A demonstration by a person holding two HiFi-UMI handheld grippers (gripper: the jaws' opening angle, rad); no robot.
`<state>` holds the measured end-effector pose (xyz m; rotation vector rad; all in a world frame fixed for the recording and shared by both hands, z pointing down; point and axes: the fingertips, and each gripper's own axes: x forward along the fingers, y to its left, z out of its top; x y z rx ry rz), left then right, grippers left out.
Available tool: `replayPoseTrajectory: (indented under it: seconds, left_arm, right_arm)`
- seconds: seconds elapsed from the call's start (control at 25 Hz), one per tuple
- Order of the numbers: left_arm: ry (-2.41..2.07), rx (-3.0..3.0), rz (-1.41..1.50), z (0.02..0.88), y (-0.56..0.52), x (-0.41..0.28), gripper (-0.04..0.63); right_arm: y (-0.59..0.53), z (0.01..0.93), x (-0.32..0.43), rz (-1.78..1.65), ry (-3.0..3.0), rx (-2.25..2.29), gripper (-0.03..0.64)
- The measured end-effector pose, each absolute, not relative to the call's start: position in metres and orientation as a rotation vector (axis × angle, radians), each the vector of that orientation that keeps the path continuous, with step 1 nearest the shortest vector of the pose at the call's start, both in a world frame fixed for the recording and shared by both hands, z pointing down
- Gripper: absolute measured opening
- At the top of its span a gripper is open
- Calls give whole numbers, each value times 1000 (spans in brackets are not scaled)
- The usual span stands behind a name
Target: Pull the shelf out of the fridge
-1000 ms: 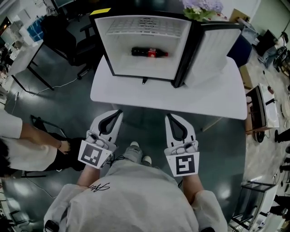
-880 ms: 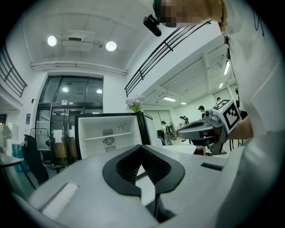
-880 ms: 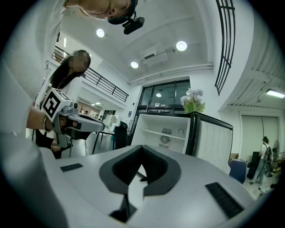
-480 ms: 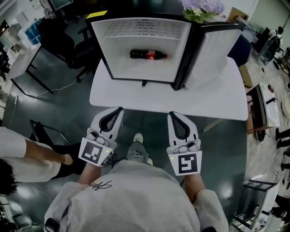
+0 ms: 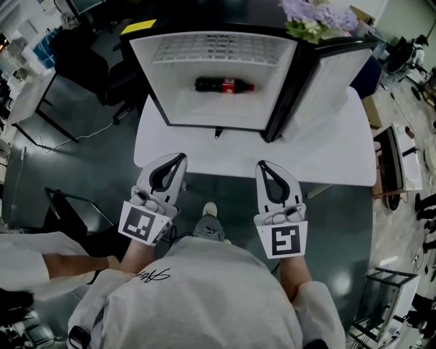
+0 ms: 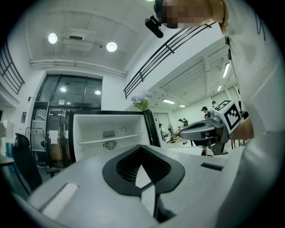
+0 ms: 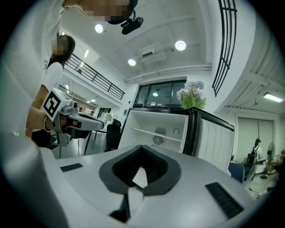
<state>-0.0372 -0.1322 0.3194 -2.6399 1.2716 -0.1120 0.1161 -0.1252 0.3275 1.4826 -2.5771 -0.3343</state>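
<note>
From where I sat watching the feeds, the biggest thing in front of the rig was the white table (image 5: 327,153), with the small fridge (image 5: 225,112) standing on it. Its door (image 5: 320,88) was swung wide open to the right. The wire shelf (image 5: 211,49) sat fully inside the fridge in its upper part, spanning the compartment from wall to wall; both gripper views showed it as a level bar across the white interior, above the fan grille. The left gripper (image 5: 180,157) and the right gripper (image 5: 263,164) were held side by side at the near edge of the table, pointed toward the open fridge and well apart from it. Each one's fingers were pressed together with nothing between them. A bunch of pale flowers (image 5: 317,17) stood on top of the fridge at the hinge side. A cola bottle (image 5: 225,85) lay on its side inside the compartment, below the shelf in the head view. The marker cubes (image 5: 143,223) rode at the back of the grippers, close to my operator's sleeves.
</note>
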Motion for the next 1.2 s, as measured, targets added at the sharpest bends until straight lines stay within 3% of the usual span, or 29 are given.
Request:
replayPoseTrajectory:
  seconds: [1.2]
  left_arm:
    - [1153, -2663, -109, 304, -298, -79, 5]
  right_arm:
    - [-286, 302, 70, -353, -2536, 1569, 12]
